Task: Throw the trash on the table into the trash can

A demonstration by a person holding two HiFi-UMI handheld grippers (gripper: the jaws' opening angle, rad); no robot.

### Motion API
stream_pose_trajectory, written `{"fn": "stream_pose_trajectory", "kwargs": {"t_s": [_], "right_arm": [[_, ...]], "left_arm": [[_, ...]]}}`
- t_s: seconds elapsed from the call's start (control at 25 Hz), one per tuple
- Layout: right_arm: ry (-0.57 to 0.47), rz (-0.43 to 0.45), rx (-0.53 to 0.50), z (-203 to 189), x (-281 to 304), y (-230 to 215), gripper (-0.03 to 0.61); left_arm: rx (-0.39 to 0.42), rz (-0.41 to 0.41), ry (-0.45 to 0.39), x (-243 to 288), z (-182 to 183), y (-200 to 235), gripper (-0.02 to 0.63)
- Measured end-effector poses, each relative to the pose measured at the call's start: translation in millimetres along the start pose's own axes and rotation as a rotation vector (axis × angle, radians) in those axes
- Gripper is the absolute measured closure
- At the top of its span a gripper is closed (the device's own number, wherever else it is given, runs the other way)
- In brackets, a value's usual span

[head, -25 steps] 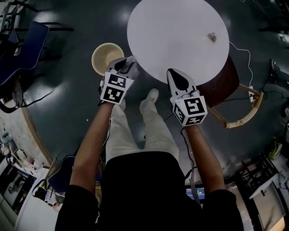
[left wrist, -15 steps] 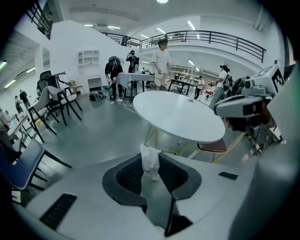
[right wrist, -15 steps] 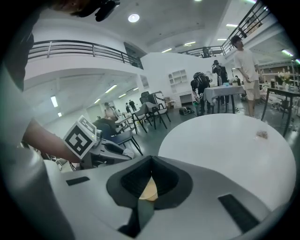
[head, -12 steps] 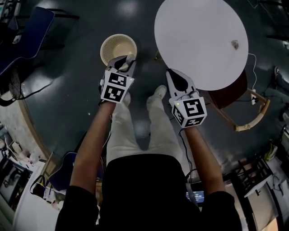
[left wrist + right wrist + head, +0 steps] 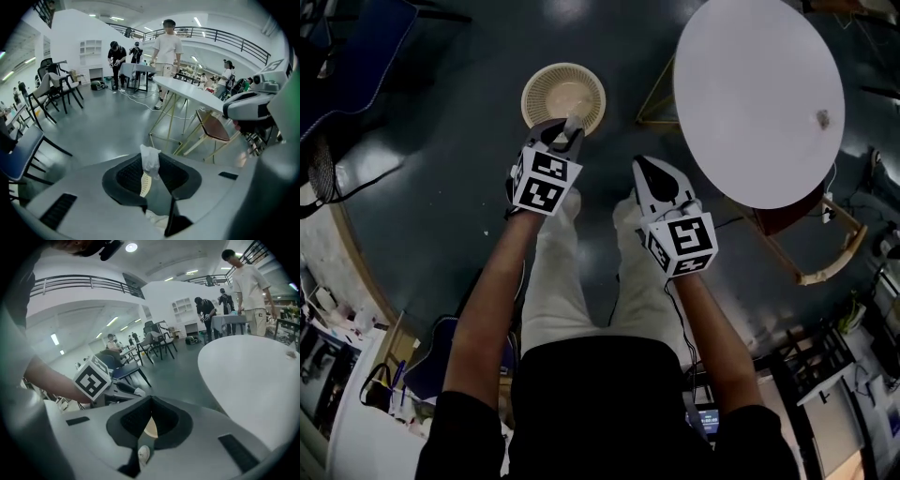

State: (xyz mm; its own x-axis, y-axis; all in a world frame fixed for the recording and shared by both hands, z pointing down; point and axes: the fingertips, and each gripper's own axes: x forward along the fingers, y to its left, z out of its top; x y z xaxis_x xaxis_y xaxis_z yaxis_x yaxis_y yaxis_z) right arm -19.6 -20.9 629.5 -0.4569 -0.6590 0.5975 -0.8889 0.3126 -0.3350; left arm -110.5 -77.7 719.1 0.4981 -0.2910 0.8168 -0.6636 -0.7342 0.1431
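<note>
Your left gripper [image 5: 562,132] pinches a crumpled white wad of trash [image 5: 150,159]; in the head view its tips sit at the near rim of the trash can [image 5: 565,92]. Your right gripper [image 5: 641,167] is pressed together, empty. A second scrap [image 5: 823,118] lies on the table [image 5: 750,84].

My left gripper [image 5: 561,131]: grey shell, black fingers [image 5: 126,176], cube in black-and-white squares. Trash piece [image 5: 150,159] in those fingers: white. My right gripper [image 5: 641,167]: same colours. Trash can [image 5: 563,97]: cream, woven ribbing. Tabletop [image 5: 759,94]: plain white; scrap [image 5: 823,118] near its right edge, grey-brown. Floor [image 5: 441,216]: dark blue-grey.
</note>
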Motion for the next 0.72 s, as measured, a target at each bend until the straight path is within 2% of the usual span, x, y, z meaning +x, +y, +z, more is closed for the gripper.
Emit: {"fn": "stream_pose_trajectory", "kwargs": {"t_s": [0.36, 0.72], "right_arm": [[0.049, 0.035, 0.009, -25, 65, 27, 0.563], [0.099, 0.036, 0.036, -71, 118, 28, 0.563]], "left_arm": [[-0.060, 0.004, 0.021, 35, -51, 55, 0.502], [-0.044, -0.012, 0.076, 88, -104, 83, 0.502]]}}
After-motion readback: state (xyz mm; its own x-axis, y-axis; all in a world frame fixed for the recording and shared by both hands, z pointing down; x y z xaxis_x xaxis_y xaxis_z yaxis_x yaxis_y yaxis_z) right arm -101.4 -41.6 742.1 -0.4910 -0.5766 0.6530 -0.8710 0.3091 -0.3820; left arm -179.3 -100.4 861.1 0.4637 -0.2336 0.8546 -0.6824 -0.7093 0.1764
